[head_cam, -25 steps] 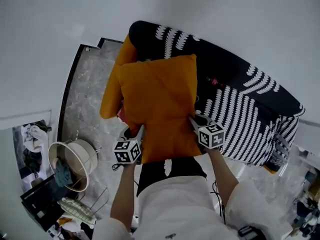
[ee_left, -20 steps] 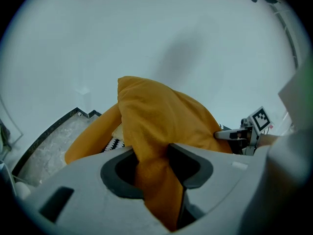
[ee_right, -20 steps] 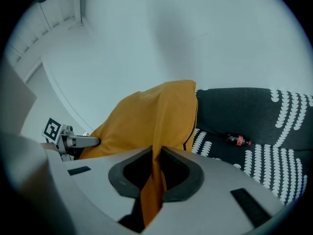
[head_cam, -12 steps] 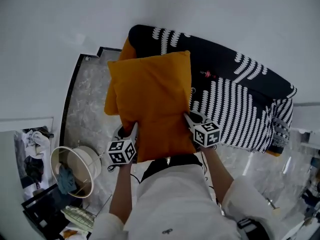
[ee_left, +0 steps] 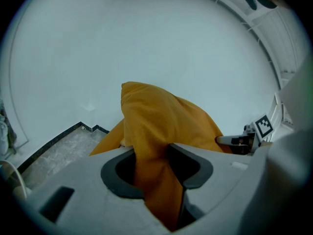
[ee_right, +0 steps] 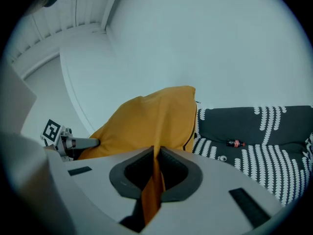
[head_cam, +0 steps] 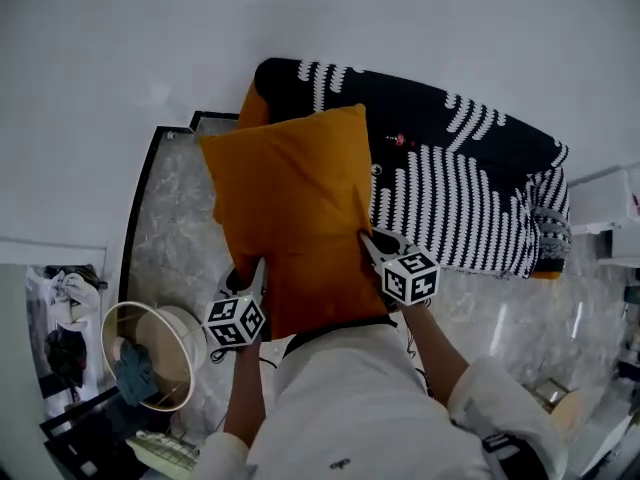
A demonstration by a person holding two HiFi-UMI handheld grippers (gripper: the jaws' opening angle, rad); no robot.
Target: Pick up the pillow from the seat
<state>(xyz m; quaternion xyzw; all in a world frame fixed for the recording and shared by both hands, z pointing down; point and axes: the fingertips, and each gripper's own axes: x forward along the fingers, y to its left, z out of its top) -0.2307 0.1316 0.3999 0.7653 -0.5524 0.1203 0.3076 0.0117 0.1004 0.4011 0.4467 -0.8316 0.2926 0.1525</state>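
Note:
An orange pillow (head_cam: pixel 290 218) hangs in the air in front of the person, lifted clear of the black and white patterned sofa (head_cam: pixel 470 198). My left gripper (head_cam: pixel 258 268) is shut on the pillow's lower left edge, a thick fold of orange fabric (ee_left: pixel 154 180) bunched between its jaws. My right gripper (head_cam: pixel 368 243) is shut on the lower right edge, with a thin fold of fabric (ee_right: pixel 154 180) pinched between its jaws. In the right gripper view the pillow (ee_right: pixel 146 126) fills the middle and the left gripper (ee_right: pixel 73 142) shows beyond it. A second orange pillow (head_cam: pixel 252 108) leans at the sofa's left end.
A small red bottle (ee_right: pixel 235 143) lies on the sofa seat. A round white basket (head_cam: pixel 150 353) with cloth inside stands on the marble floor (head_cam: pixel 170 228) at lower left. White walls surround the sofa. Clutter sits at the bottom left corner.
The pillow has risen and shifted left, away from the sofa, held by both grippers. The view has turned, so the sofa sits further right.

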